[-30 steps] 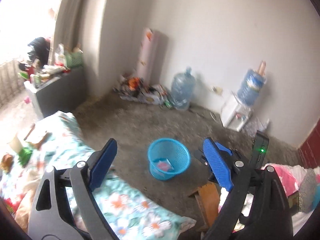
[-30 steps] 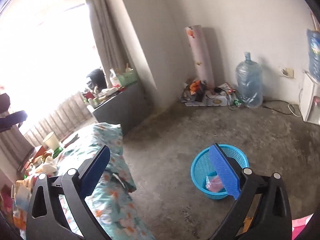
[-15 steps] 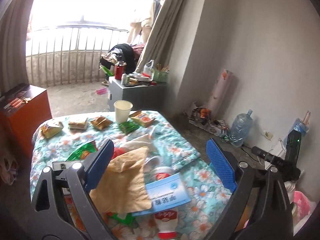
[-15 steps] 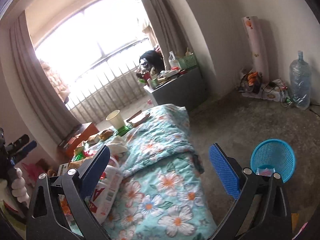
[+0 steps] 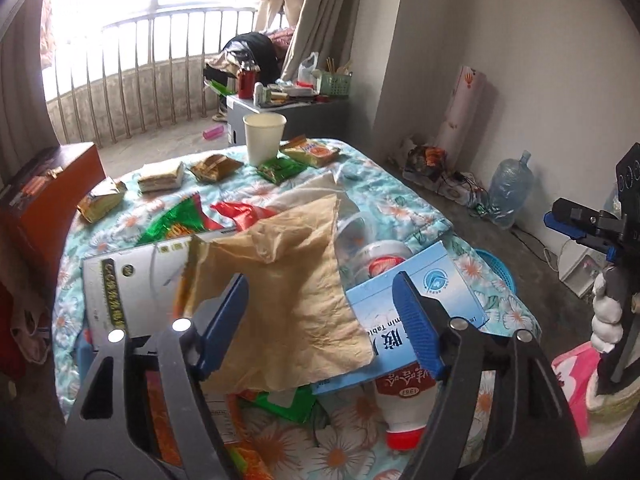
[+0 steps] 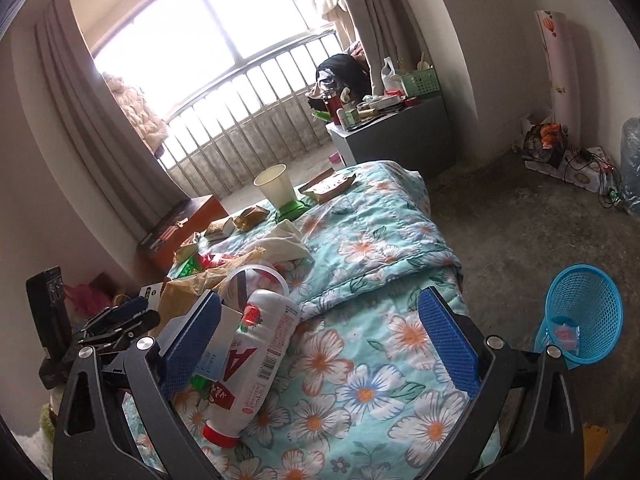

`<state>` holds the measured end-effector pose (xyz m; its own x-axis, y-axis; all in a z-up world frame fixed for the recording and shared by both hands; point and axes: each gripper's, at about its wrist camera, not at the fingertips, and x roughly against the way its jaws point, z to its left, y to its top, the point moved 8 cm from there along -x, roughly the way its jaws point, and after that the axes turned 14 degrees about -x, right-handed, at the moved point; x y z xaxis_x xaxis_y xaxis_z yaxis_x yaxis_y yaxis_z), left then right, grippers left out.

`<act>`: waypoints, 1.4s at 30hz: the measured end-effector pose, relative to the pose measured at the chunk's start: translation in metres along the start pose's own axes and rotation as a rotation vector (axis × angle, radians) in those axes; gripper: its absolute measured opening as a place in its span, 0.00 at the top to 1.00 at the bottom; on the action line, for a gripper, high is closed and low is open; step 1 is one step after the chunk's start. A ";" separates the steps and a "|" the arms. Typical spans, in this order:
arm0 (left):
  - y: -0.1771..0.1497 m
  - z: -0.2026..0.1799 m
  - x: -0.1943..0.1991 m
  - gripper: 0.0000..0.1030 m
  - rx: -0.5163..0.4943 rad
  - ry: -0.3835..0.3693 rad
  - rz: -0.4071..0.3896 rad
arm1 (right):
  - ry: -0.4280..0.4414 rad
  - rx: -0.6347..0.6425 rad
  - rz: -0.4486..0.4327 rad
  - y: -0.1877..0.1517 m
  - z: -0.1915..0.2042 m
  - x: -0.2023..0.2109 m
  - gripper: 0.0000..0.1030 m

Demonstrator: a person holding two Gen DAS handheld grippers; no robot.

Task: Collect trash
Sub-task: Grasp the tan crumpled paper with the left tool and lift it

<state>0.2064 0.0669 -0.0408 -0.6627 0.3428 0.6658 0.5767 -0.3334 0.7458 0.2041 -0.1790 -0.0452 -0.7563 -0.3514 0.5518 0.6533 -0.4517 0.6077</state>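
Trash pile approached; nothing yet picked up.

The left gripper (image 5: 320, 320) is angled down over the crumpled brown paper (image 5: 288, 288) on the floral quilt (image 6: 380, 216); its jaws have just been closing, apparently around the paper's lower part without pressing it. The right gripper (image 6: 320, 336) is held wide open beside the white bottle (image 6: 252, 356). A squeeze, then a carry to the blue basket (image 6: 584, 312), is called for.

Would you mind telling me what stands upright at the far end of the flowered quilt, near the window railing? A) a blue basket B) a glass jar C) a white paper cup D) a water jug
C: a white paper cup stands upright at the far end of the flowered quilt, among snack packets, while the blue basket sits on the floor beside the bed.
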 end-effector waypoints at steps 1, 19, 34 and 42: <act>-0.001 0.000 -0.007 0.35 0.017 -0.020 0.011 | -0.003 -0.001 0.005 -0.001 0.001 -0.002 0.06; -0.008 0.011 -0.072 0.57 0.066 -0.045 0.224 | -0.031 -0.020 0.053 -0.004 -0.001 -0.025 0.06; -0.007 0.030 -0.048 0.99 0.138 -0.051 0.118 | -0.027 -0.030 0.042 0.000 0.001 -0.023 0.06; 0.022 0.047 0.019 1.00 0.163 0.007 -0.124 | 0.042 -0.024 0.088 0.013 0.023 -0.038 0.06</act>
<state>0.2287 0.1081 -0.0107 -0.7369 0.3658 0.5685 0.5593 -0.1424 0.8166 0.2419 -0.1528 -0.0456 -0.6970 -0.4246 0.5779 0.7168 -0.4371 0.5433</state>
